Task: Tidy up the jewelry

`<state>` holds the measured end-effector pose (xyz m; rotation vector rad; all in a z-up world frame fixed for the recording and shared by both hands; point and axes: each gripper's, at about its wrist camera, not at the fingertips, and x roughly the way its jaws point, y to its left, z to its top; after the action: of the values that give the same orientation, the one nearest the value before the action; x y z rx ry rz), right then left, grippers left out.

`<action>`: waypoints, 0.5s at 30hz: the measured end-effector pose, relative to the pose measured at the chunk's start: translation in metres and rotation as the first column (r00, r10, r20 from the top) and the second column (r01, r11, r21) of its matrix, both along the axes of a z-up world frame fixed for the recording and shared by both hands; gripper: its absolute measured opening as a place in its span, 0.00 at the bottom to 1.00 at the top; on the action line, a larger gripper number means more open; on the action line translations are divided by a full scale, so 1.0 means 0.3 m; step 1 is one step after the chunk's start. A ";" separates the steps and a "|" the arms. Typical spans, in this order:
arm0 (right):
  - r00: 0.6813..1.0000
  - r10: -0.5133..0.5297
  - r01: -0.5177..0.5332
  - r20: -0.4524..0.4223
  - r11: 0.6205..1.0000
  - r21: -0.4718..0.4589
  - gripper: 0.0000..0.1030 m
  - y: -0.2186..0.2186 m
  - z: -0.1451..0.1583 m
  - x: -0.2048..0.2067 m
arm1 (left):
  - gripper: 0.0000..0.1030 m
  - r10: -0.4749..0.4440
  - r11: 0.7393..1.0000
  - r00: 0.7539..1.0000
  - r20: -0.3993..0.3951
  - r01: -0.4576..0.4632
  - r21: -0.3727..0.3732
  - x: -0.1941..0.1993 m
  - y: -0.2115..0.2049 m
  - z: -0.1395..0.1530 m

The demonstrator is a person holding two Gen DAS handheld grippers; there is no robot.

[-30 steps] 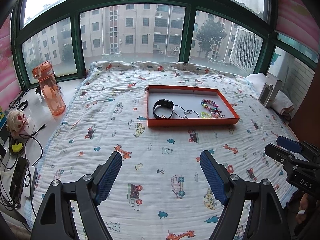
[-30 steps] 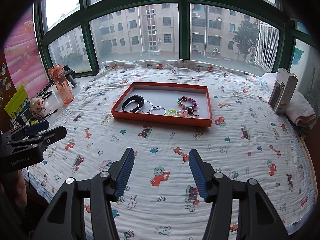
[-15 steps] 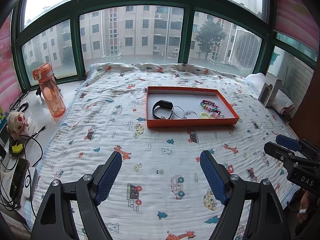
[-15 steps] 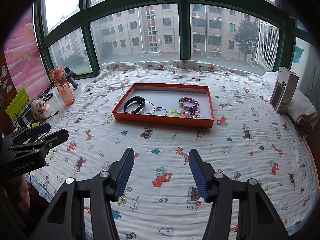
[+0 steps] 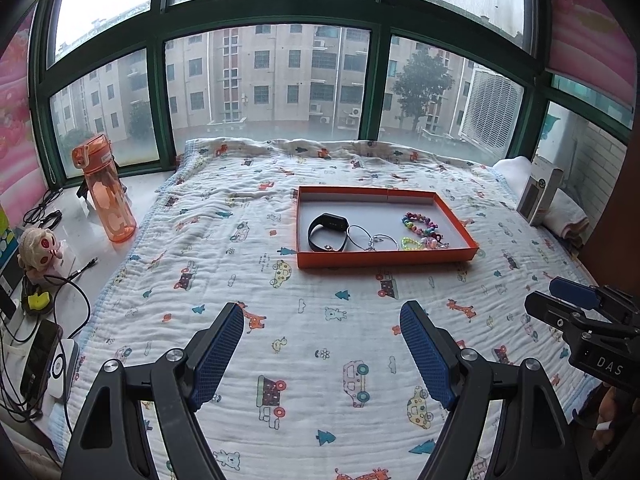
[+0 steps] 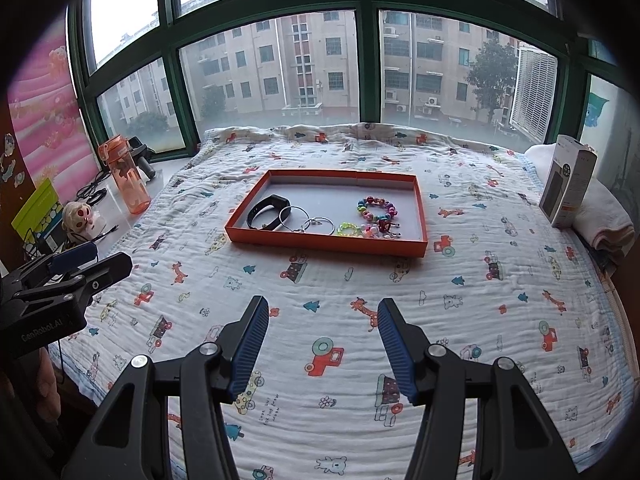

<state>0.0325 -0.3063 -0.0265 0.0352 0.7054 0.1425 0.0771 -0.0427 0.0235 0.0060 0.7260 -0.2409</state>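
An orange tray (image 5: pixel 384 259) (image 6: pixel 320 243) lies on the bed ahead. In it are a black wristband (image 5: pixel 327 232) (image 6: pixel 267 211), thin silver bangles (image 5: pixel 372 239) (image 6: pixel 306 220), a multicoloured bead bracelet (image 5: pixel 419 223) (image 6: pixel 377 207) and a yellow-green bracelet (image 5: pixel 412 244) (image 6: pixel 349 229). My left gripper (image 5: pixel 322 320) is open and empty, well short of the tray. My right gripper (image 6: pixel 323 312) is open and empty, also short of the tray. Each gripper shows at the edge of the other's view.
A patterned quilt (image 5: pixel 280 320) covers the bed. An orange water bottle (image 5: pixel 105 192) (image 6: pixel 127 178), a plush toy (image 5: pixel 38 248) and cables sit on the left sill. A white box (image 5: pixel 540 190) (image 6: pixel 570 180) stands on folded towels at the right. Windows lie behind.
Both views have drawn back a little from the tray. Both grippers stay open and empty, and the jewelry has not moved.
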 end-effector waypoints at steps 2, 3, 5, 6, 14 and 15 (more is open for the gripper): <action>1.000 -0.001 0.001 0.002 1.000 0.002 0.60 0.000 0.002 0.000 | 0.84 0.001 1.000 1.000 0.004 -0.001 -0.003 -0.002 0.001 0.000; 1.000 -0.002 0.002 0.002 1.000 0.003 0.60 0.000 0.003 0.001 | 0.84 0.003 1.000 1.000 0.005 -0.003 -0.003 -0.002 0.002 -0.001; 1.000 -0.002 0.002 0.004 1.000 0.004 0.60 -0.001 0.004 0.002 | 0.84 0.005 1.000 1.000 0.008 -0.005 -0.005 -0.006 0.003 -0.002; 1.000 -0.003 0.003 0.004 1.000 0.005 0.60 -0.002 0.004 0.002 | 0.84 0.004 1.000 1.000 0.007 -0.004 -0.004 -0.006 0.004 -0.002; 1.000 -0.002 0.002 0.009 1.000 0.005 0.61 -0.002 0.009 0.003 | 0.84 0.005 1.000 1.000 0.010 -0.005 -0.005 -0.005 0.007 -0.001; 1.000 -0.001 0.001 0.009 1.000 0.006 0.61 -0.003 0.009 0.002 | 0.84 0.006 1.000 1.000 0.010 -0.006 -0.005 -0.005 0.007 -0.001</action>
<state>0.0331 -0.3071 -0.0239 0.0403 0.6960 0.1432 0.0755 -0.0406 0.0232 0.0008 0.7157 -0.2370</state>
